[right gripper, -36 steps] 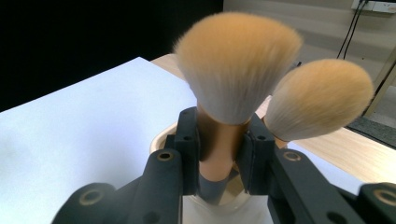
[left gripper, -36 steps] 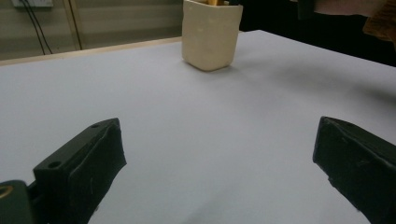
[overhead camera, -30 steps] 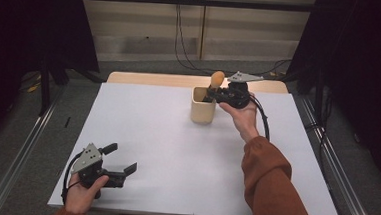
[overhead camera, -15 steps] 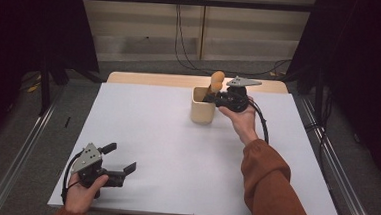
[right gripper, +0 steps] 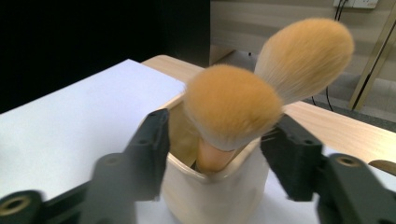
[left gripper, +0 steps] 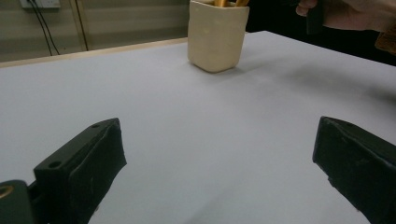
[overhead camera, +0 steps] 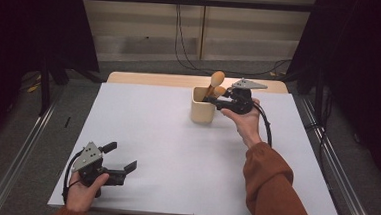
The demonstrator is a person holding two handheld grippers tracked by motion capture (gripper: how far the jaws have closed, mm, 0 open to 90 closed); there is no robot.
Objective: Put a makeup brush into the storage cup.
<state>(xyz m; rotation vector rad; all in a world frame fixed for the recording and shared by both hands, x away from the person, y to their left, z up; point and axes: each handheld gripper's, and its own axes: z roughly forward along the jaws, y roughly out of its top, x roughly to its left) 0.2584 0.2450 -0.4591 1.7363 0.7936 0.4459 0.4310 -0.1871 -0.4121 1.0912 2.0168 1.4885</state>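
On my left, the left gripper [overhead camera: 124, 169] sits low near the front-left corner of the desk [overhead camera: 176, 151], held in my left hand [overhead camera: 84, 187]. Its jaws are spread wide with nothing between them; in the left gripper view I see bare white surface in the gap, and the cup [left gripper: 217, 35] stands well off ahead.

Moving right, there is one cream cup [overhead camera: 203, 105] toward the far edge of the desk, just in front of the bare wooden strip [overhead camera: 155, 79] at the back. It holds two brushes — I count two orange-tan bristle heads. The taller brush [overhead camera: 216, 79] leans up and away, while the shorter brush [overhead camera: 219, 92] sits lower, its head just above the rim.

Further right, the right gripper [overhead camera: 210, 100] comes in from my right hand [overhead camera: 246, 122], the rust-coloured sleeve [overhead camera: 273, 192] trailing back to the near edge. In the right gripper view its jaws stand open on either side of the shorter brush [right gripper: 232, 106] — one jaw at each flank of the head, over the cup's [right gripper: 219, 196] mouth, apparently not pressing on it. The taller brush [right gripper: 306, 56] rises behind.
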